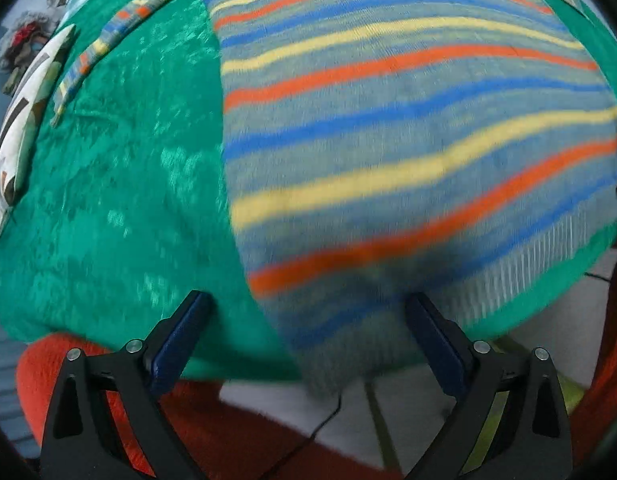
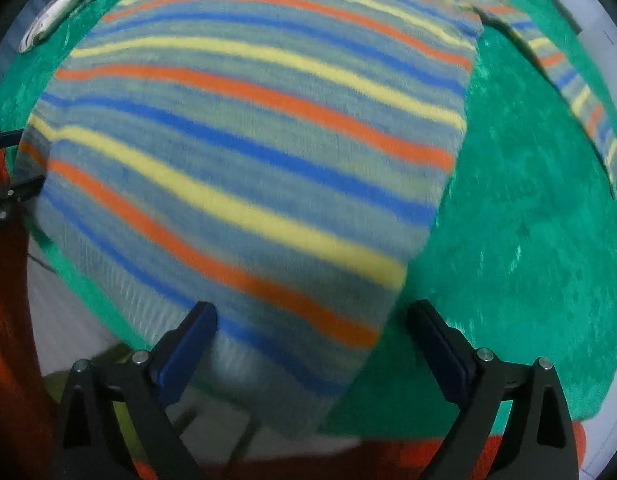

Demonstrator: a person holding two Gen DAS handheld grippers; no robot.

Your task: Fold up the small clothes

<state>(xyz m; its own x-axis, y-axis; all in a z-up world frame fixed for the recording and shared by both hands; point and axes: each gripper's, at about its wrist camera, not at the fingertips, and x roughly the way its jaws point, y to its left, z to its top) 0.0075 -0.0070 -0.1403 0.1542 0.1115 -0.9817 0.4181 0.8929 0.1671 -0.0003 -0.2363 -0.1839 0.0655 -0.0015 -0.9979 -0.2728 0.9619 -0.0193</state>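
Note:
A small striped sweater (image 1: pixel 388 128), grey-blue with yellow, orange and blue stripes, lies spread flat on a green velvet cloth (image 1: pixel 120 184). Its left sleeve (image 1: pixel 108 36) stretches out to the left. My left gripper (image 1: pixel 308 304) is open, its jaws wide apart around the sweater's near left hem corner, which hangs over the cloth's edge. In the right wrist view the same sweater (image 2: pixel 252 152) fills the frame and its right sleeve (image 2: pixel 580 104) lies out to the right. My right gripper (image 2: pixel 310 312) is open around the near right hem corner.
A patterned cushion (image 1: pixel 20 128) lies at the left edge of the green cloth; it also shows in the right wrist view (image 2: pixel 64 4). Orange fabric (image 1: pixel 60 364) sits below the cloth's near edge. The left gripper (image 2: pixel 4 192) shows at the right wrist view's left edge.

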